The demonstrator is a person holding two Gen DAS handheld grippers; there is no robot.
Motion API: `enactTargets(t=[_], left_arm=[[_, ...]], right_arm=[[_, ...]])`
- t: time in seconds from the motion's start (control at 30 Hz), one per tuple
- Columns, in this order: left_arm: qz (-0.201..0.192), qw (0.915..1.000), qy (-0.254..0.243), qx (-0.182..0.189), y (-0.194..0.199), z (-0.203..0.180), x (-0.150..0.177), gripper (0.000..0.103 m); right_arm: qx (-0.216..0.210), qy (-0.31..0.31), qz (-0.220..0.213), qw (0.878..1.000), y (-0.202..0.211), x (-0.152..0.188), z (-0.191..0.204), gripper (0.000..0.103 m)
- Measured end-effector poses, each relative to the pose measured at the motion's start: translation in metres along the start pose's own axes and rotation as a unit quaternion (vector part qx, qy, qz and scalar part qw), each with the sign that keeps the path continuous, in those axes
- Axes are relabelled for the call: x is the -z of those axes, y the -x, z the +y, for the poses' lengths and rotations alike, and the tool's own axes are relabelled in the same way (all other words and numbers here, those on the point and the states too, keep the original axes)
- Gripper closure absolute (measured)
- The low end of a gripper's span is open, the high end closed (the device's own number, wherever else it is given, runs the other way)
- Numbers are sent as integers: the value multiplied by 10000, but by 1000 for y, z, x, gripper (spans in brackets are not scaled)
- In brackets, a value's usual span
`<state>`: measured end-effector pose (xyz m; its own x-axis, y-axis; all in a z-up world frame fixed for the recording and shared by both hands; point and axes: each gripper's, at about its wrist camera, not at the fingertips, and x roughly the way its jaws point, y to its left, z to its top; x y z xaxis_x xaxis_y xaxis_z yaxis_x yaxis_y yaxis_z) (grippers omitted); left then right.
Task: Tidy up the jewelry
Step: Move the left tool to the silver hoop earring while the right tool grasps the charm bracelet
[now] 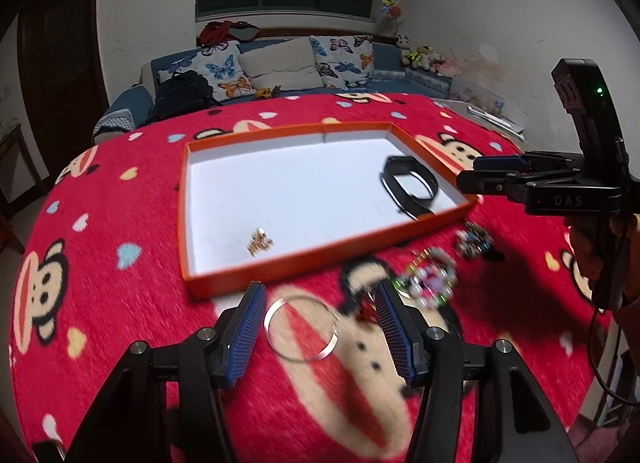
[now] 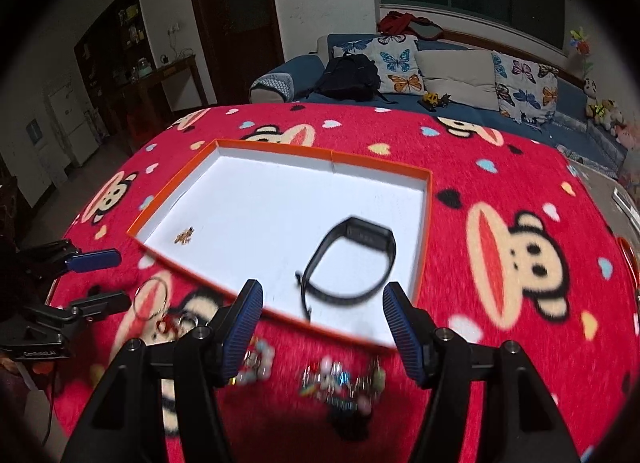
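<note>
Red cloth (image 1: pixel 120 343) holds loose pieces; both claws, left gripper (image 1: pixel 320 327) and right gripper (image 2: pixel 322 323), stand wide and empty, the silver ring (image 1: pixel 300 329) probably next for the tray (image 1: pixel 192 199).

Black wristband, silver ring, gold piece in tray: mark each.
black wristband (image 2: pixel 352 263), right wrist view, loop's far edge.
silver ring (image 1: pixel 301 329), left wrist view, on its rim.
gold piece (image 1: pixel 259 244), left wrist view, cluster's middle.

Both grippers are black plastic linkages with round silver screws and ribbed blue pads (image 1: pixel 246 337). The right gripper (image 1: pixel 476 173) carries faint "DAS" lettering, a green light and a trailing black cable (image 1: pixel 600 367).
</note>
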<state>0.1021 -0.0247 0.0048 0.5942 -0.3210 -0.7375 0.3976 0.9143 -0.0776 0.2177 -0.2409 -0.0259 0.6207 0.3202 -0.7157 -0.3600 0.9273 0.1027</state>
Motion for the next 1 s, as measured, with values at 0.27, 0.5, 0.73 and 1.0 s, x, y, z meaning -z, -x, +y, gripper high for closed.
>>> enactTargets(t=[0.27,0.5,0.73,1.0], left_arm=[[116,9996,-222,85,-7,-17,19,46],[221,9994,-207,-180,-17,-4,18,48],[450,9976,-427,-313,-29,10,19,48],[576,9955,-758,-23,-41,18,20,48]], right_arm=[[96,-156,62,9998,11,34,-5,35],[120,-393,226,9989,11,56,-16,35],[56,-492,297,9983,10,66,-18,35],[7,-530,347,9980,8,70,-20,35]])
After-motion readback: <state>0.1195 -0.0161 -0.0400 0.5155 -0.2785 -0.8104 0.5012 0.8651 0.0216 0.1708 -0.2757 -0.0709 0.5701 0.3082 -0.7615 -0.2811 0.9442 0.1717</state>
